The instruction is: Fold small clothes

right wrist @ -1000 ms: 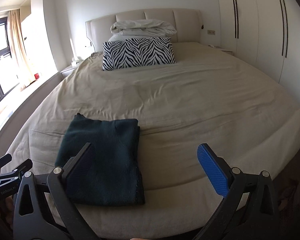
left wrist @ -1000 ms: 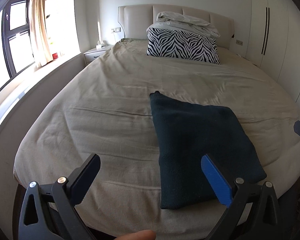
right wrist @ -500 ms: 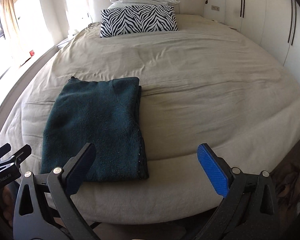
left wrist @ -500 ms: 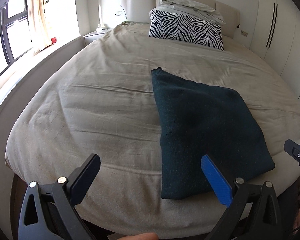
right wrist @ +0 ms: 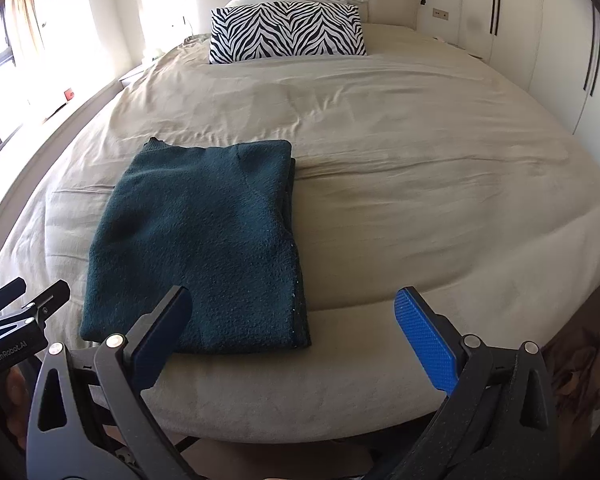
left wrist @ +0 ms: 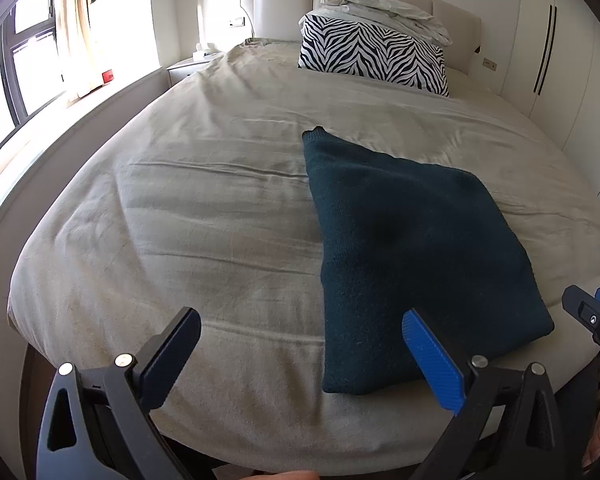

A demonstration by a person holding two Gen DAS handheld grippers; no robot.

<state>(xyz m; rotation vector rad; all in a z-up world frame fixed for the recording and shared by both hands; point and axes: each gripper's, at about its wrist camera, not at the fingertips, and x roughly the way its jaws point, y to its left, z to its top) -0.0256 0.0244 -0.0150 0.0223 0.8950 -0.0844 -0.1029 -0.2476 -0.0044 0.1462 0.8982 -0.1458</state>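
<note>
Both tongs stand with their jaws wide apart and nothing between them. Ahead of the left gripper point(left wrist: 300, 354), off toward its blue finger, a dark green garment point(left wrist: 412, 256) lies flat on the beige bed point(left wrist: 204, 216) near the front edge; the same garment point(right wrist: 204, 240) sits ahead of the right gripper point(right wrist: 296, 334) on its black-finger side. It looks folded into a neat rectangle, though layers at its right edge are hard to count. Held back and empty, the tongs probably mark a pause before another fold. A zebra pillow point(right wrist: 286, 28) lies far beyond.
</note>
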